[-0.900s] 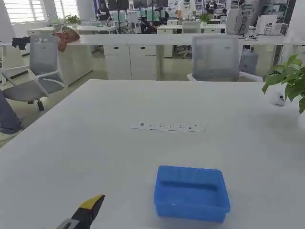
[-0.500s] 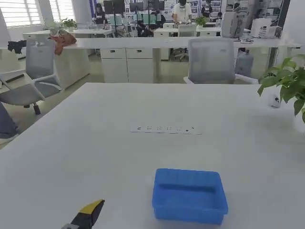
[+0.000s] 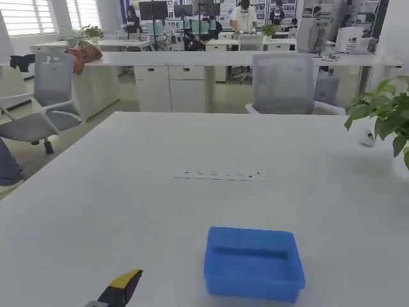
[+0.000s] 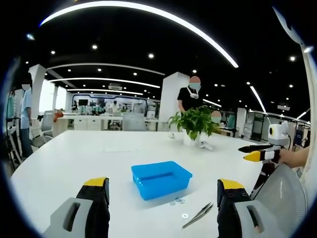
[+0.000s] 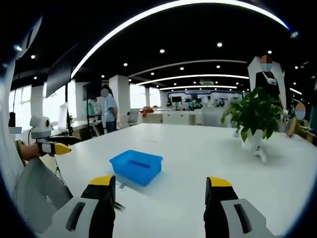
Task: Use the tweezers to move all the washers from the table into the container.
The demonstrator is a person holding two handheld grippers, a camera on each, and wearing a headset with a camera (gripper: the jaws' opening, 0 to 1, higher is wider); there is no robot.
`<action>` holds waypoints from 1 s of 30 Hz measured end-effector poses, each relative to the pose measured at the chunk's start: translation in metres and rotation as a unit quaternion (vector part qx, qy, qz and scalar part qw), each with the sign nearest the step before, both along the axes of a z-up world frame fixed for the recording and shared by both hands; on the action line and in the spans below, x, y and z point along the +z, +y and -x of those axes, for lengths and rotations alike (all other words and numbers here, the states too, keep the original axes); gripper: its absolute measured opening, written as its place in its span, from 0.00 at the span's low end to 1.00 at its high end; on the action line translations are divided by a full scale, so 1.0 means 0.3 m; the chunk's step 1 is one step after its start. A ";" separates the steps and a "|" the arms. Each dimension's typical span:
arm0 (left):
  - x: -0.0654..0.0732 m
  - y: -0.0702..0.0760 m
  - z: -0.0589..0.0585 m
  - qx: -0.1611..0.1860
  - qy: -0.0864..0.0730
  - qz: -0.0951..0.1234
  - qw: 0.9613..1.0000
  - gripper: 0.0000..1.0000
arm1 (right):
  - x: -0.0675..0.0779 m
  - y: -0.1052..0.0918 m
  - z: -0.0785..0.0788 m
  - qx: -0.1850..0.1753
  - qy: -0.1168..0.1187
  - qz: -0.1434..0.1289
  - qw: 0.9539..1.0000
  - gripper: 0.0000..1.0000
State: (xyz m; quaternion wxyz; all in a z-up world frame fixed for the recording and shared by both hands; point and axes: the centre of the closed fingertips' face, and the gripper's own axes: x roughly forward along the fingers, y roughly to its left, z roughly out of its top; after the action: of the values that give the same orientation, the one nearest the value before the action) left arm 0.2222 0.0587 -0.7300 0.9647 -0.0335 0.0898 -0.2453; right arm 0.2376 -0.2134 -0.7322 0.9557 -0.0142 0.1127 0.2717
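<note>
Left gripper view, left to right: your left gripper (image 4: 163, 183) has its jaws spread wide with nothing between them, hovering over the worktop (image 4: 69, 158). The blue container (image 4: 161, 177) sits straight ahead, framed between the two jaw tips. The washers (image 4: 184, 215) lie loose on the worktop just in front of the container's near wall, one of them a bit closer to you. The tweezers (image 4: 198, 214) lie flat just right of that washer, near your right-hand jaw but not touching it. The right gripper (image 4: 252, 151) hangs further right, well apart from all of these.

Right gripper view: its jaws are spread too and empty, with the container ahead and to the left, and a dark bit that looks like the tweezers just beside the left-hand jaw.

Nothing is picked up yet, so the step in hand looks like fetching the tweezers. Come down from above with the jaws set across both tweezer arms. Close on the middle, not the tips, so you can squeeze them later. They're thin and flat and will likely skid, so close slowly and stay off the washers beside them. How many washers there are is too small to tell
</note>
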 end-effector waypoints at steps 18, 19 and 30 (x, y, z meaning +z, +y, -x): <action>0.001 0.011 -0.002 0.006 0.000 0.005 1.000 0.90 | 0.010 0.007 0.003 0.005 -0.001 -0.011 1.000 0.71; 0.001 0.013 -0.003 0.007 0.002 0.007 1.000 0.90 | 0.010 0.007 0.002 0.005 -0.002 -0.012 1.000 0.71; -0.058 -0.056 0.024 -0.058 0.049 -0.010 0.997 0.90 | 0.048 -0.013 -0.012 0.000 0.013 -0.064 0.998 0.70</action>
State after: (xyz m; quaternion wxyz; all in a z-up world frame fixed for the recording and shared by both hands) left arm 0.2149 0.0420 -0.7474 0.9436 -0.0303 0.1415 -0.2979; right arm 0.2411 -0.2174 -0.7177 0.9531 0.0505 0.1079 0.2782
